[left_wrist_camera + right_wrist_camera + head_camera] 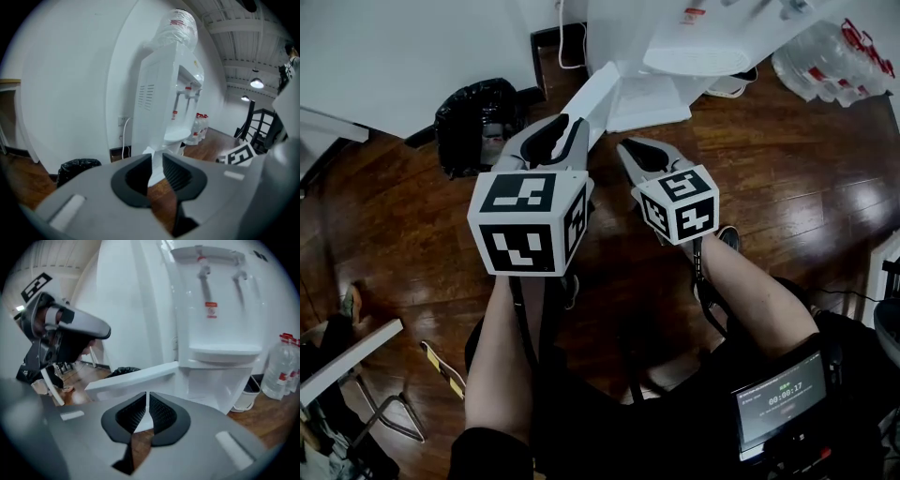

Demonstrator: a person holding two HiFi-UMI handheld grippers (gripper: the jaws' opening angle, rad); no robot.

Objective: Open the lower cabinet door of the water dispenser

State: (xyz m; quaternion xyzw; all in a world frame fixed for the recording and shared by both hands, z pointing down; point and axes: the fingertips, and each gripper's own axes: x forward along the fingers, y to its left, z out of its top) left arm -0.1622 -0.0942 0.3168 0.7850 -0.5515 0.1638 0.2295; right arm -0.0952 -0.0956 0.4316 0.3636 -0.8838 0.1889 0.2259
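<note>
White plastic forms the water dispenser (220, 333), and its lower cabinet door (140, 374) is already swung wide open. Probably no grip is needed therefore: the left gripper (157, 159) is held with fingers slightly spread and empty, while the fingers of the right gripper (146, 397) are pressed together.

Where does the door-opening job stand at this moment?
Done, apparently: the lower cabinet door stands swung out from the water dispenser. In hand: nothing; the right gripper is shut and empty, the left gripper slightly open, and neither seems to grip the door. Left: at most pulling back.
</note>
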